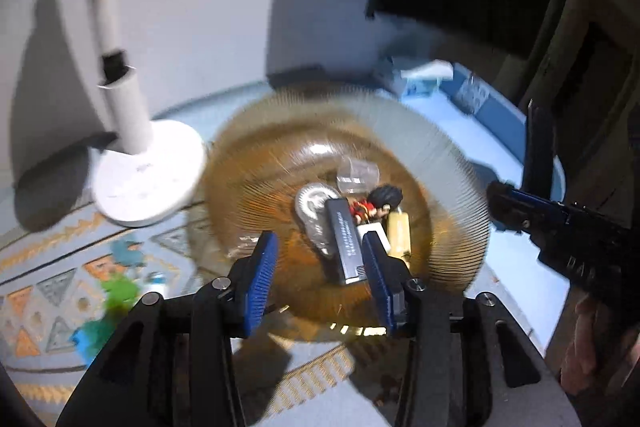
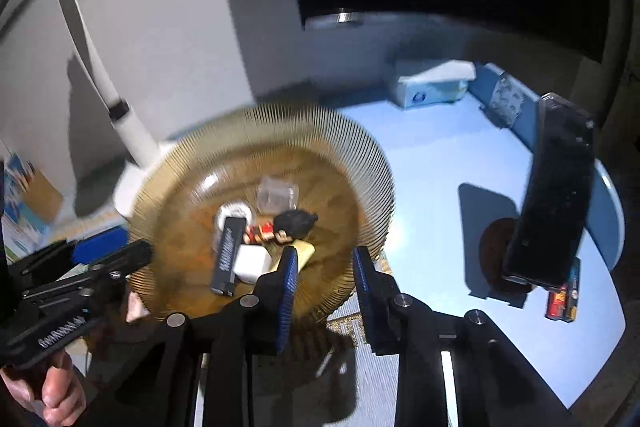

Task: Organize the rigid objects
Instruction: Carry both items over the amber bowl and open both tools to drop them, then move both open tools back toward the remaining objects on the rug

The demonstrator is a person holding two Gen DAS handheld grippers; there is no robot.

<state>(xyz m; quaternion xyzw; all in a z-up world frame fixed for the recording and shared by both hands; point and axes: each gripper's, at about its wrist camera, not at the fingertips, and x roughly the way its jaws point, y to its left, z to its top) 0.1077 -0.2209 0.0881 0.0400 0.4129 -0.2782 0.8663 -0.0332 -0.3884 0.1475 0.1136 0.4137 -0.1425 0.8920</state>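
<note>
Right wrist view, amber ribbed dish of small items, lighter print blurred, tissue box logo unreadable, left tool and right tool both released, empty.

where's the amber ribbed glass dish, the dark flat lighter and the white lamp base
amber ribbed glass dish (image 2: 360,163), right wrist view, on its far right ribbed rim
dark flat rectangular lighter (image 1: 346,239), left wrist view, middle of its printed face
round white lamp base (image 1: 148,175), left wrist view, on its flat top
</note>
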